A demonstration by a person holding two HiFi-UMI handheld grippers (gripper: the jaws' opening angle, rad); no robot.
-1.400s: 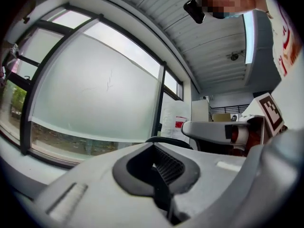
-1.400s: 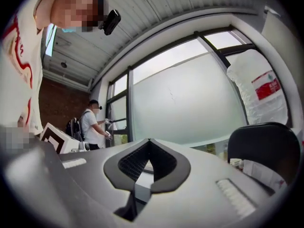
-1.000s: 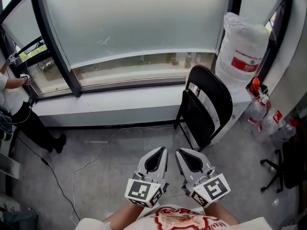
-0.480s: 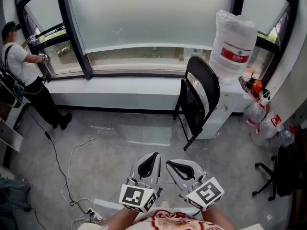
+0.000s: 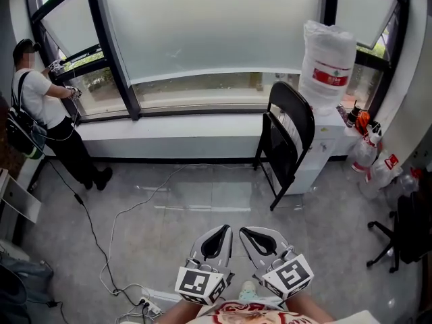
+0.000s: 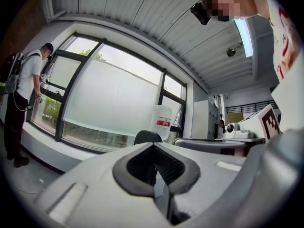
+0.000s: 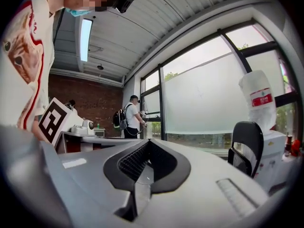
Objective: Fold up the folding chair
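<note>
You hold your left tongs (image 5: pixel 216 237) and right tongs (image 5: pixel 260 239) pressed together with nothing in them, well apart from the black folding chair (image 5: pixel 291 137) that stands by the big window (image 5: pixel 216 25).

Daylight thru window (image 5: pixel 202 25), fisheye vignette, sharp

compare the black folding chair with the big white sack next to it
The folding chair is black, thin and framed; the white sack is bulky and rounded, with a red label. The folding chair stands on the floor; the white sack sits raised on a white cabinet, so its top is higher. Both stand upright by the window, close beside each other.
</note>
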